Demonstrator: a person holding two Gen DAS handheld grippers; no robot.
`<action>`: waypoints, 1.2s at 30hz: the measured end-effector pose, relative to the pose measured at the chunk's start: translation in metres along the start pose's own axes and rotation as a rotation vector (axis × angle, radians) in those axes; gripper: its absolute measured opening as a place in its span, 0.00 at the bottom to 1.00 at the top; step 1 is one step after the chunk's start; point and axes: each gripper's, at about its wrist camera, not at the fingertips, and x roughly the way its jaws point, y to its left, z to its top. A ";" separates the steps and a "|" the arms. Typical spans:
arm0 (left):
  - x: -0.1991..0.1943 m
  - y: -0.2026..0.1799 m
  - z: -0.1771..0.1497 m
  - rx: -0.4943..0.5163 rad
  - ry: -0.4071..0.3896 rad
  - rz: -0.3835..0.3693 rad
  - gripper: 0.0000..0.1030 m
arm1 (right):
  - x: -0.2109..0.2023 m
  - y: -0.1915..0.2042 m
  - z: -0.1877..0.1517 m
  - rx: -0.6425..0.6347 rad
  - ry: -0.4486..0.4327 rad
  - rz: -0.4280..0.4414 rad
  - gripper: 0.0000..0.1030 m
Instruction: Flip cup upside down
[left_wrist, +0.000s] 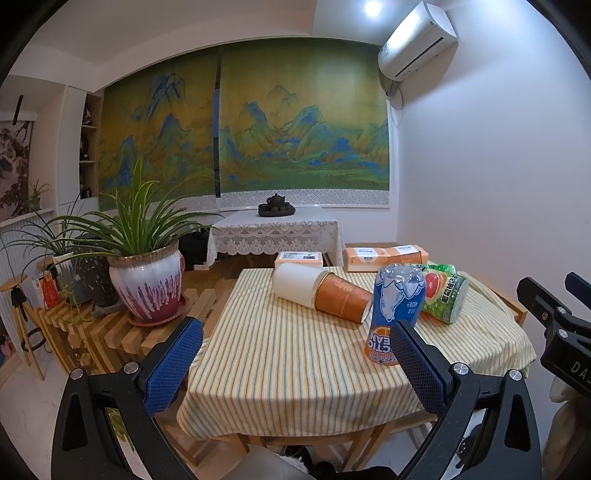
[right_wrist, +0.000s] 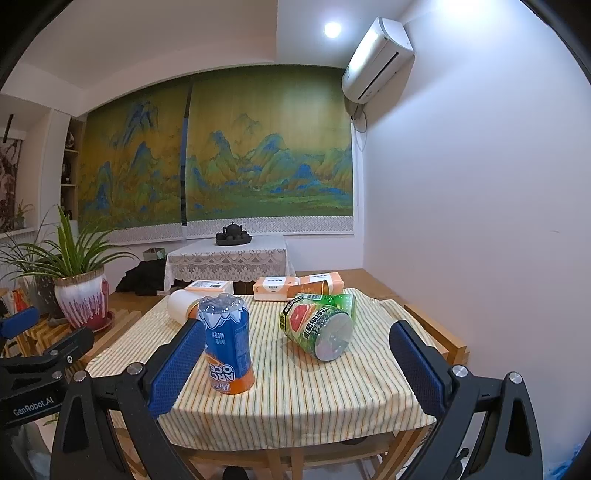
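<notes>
A paper cup (left_wrist: 321, 295) lies on its side at the far left of the striped tablecloth (left_wrist: 277, 369); its closed end is white, its body is orange, and its open mouth points right. In the right wrist view only its white end (right_wrist: 181, 304) shows, behind the blue bottle. My left gripper (left_wrist: 295, 328) hovers open over the near part of the table, short of the cup, with nothing between its fingers. My right gripper (right_wrist: 297, 326) is open too and holds nothing. Its body (left_wrist: 554, 321) also shows at the right edge of the left wrist view.
A blue bottle (left_wrist: 397, 310) (right_wrist: 227, 343) stands upside down just right of the cup's mouth. A green bottle (left_wrist: 443, 295) (right_wrist: 321, 328) lies on its side beyond it. Tissue packs (left_wrist: 384, 256) sit behind the table, and a potted plant (left_wrist: 147, 284) stands on a slatted bench at left.
</notes>
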 end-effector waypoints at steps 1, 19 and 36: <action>0.000 0.000 0.000 -0.001 -0.002 0.002 0.99 | 0.000 0.000 -0.001 0.001 0.001 0.001 0.95; 0.004 0.001 0.000 0.002 0.001 -0.005 0.99 | 0.005 -0.004 -0.002 0.016 0.009 0.004 0.96; 0.005 0.001 0.001 0.009 -0.001 -0.006 0.99 | 0.007 -0.005 -0.004 0.017 0.017 0.006 0.96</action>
